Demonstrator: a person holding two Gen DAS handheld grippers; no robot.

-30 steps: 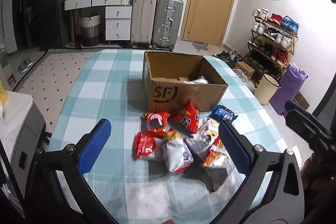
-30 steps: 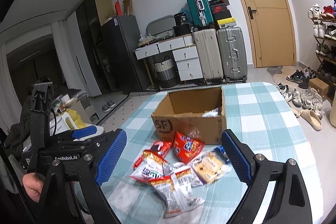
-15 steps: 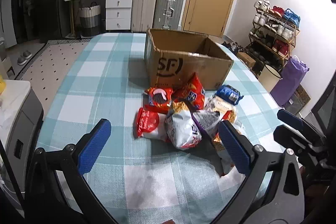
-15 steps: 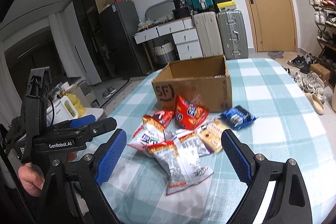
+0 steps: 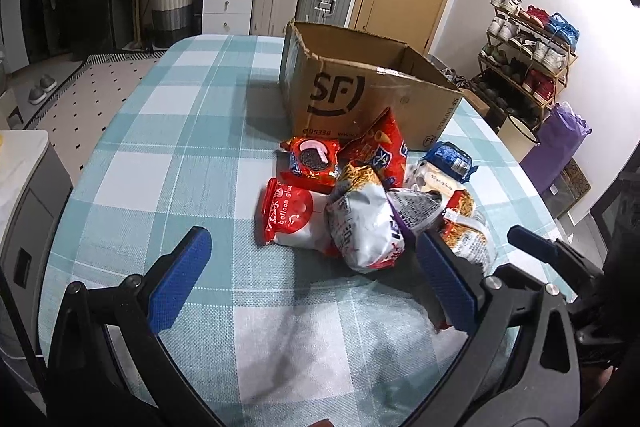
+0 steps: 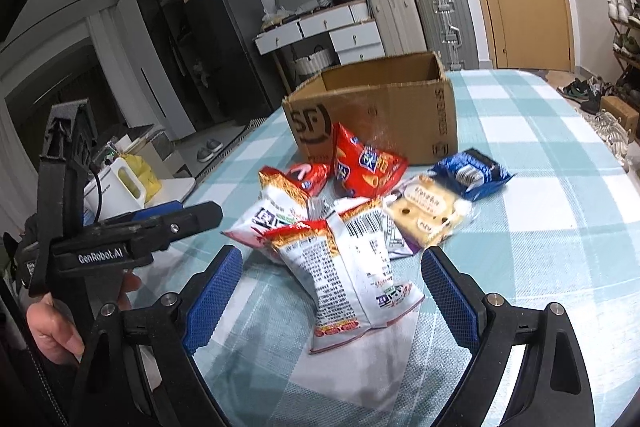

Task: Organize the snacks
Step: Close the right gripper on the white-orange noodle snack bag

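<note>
Snacks (image 5: 372, 195) lie heaped mid-counter (image 5: 168, 163), just before the cardboard box (image 5: 360, 91), presumably so I can lift them in one at a time. My left hand-held gripper (image 5: 316, 279) and right hand-held gripper (image 6: 332, 295) both stand wide apart, empty. The white noodle bag (image 6: 348, 279) sits nearest, between my right jaws, though contact is hard to judge.

Left tongs (image 5: 310, 281) spread wide and empty, tilted down just short of the snack pile (image 5: 372, 195), right tongs (image 6: 332, 297) gaping too, nothing gripped, a hand (image 6: 60, 323) clutching the left handle
</note>
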